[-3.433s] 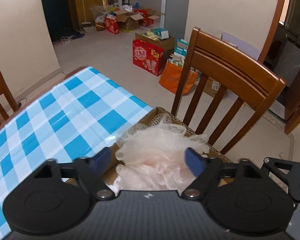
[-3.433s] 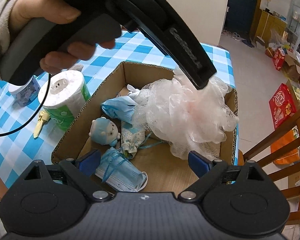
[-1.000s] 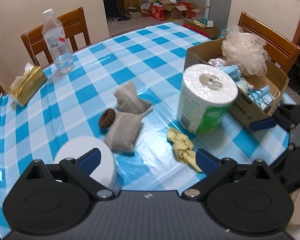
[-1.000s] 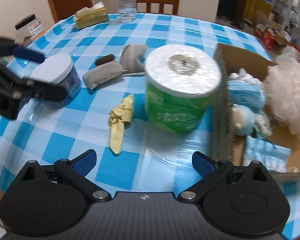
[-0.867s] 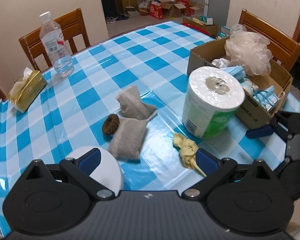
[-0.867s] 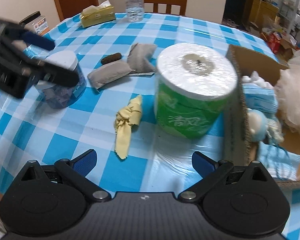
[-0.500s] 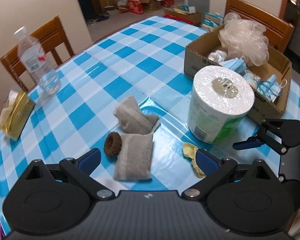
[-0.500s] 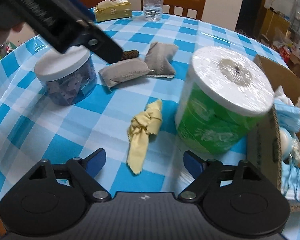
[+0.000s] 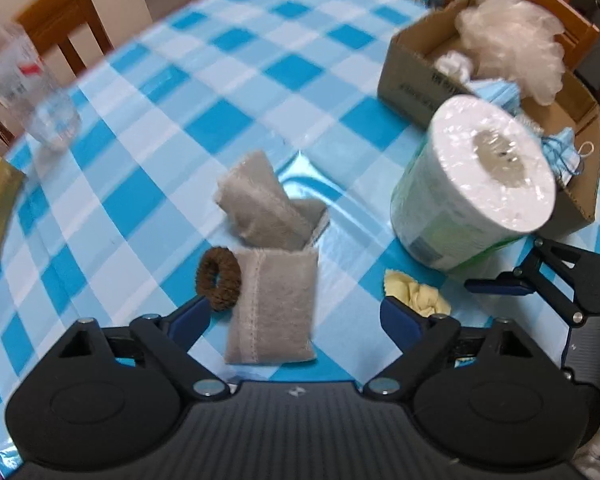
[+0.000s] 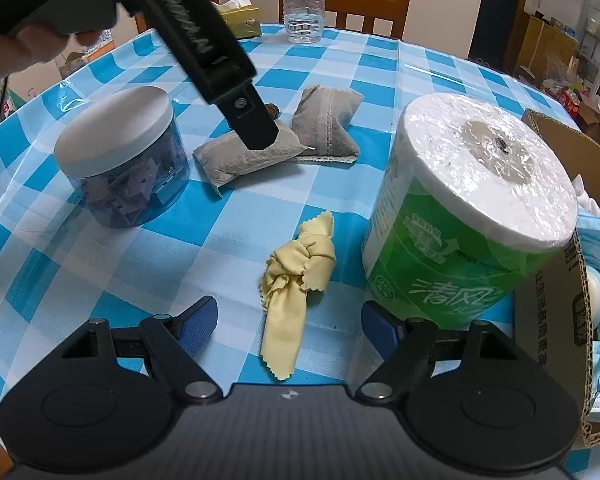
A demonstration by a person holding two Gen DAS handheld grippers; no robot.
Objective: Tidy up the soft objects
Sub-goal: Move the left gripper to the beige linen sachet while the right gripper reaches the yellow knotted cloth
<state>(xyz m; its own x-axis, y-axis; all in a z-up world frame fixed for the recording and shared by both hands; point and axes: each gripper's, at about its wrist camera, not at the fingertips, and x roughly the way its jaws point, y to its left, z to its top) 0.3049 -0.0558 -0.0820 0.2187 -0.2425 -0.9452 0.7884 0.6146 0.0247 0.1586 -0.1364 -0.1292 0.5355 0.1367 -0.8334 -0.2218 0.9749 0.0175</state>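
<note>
The left claw [image 9: 296, 314] is hanging over the nearer grey pouch [image 9: 272, 304], its jaws closing with the pouch lying between them but the pads not yet pressing on it; in the right wrist view one left finger is sitting right at that pouch's top. A brown hair tie [image 9: 219, 278] is lying touching the pouch's left edge, and a second grey pouch [image 9: 260, 210] is resting tilted just behind it. The right claw [image 10: 288, 322] is hovering over the knotted yellow cloth [image 10: 296, 276], its jaws also closing, the cloth between them and untouched. The cloth is lying on the checked surface [image 10: 100, 260] just beside a wrapped paper roll [image 10: 468, 208]. A lidded jar [image 10: 120, 156] is standing to the left. The cardboard box [image 9: 412, 76] behind the roll is holding a mesh sponge [image 9: 512, 48] and blue masks [image 10: 596, 240].
</note>
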